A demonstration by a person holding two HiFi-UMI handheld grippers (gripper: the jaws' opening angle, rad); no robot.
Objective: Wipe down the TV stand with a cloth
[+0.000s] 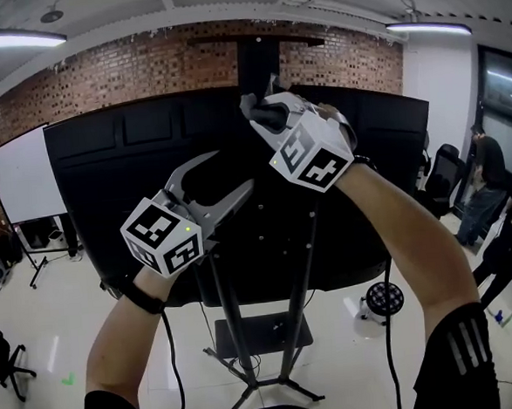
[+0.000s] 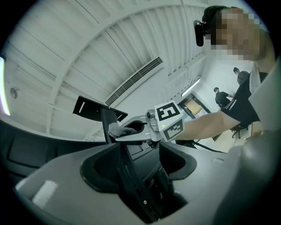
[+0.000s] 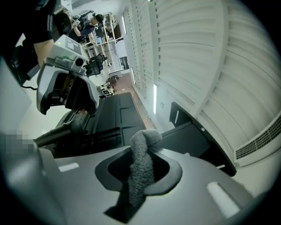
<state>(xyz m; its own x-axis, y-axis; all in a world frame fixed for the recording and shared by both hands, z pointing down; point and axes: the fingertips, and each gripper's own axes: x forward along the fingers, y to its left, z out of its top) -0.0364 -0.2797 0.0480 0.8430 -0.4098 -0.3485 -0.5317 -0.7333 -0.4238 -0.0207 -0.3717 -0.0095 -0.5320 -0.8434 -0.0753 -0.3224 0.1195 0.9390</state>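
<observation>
Your right gripper point(image 1: 256, 107) pinches the cloth point(image 3: 141, 162) in a thin twist, close to the top of the stand point(image 1: 256, 61). Bunched like that, it will likely wipe only a narrow stripe, and it could pull free if it snags there. Your left gripper point(image 1: 232, 170) is open and empty lower beside the stand, and could knock the TV point(image 1: 104, 157).

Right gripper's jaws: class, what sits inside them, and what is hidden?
A grey cloth is clamped in the right gripper, its end poking out past the tips. The cloth's lower part is covered by the jaws.
</observation>
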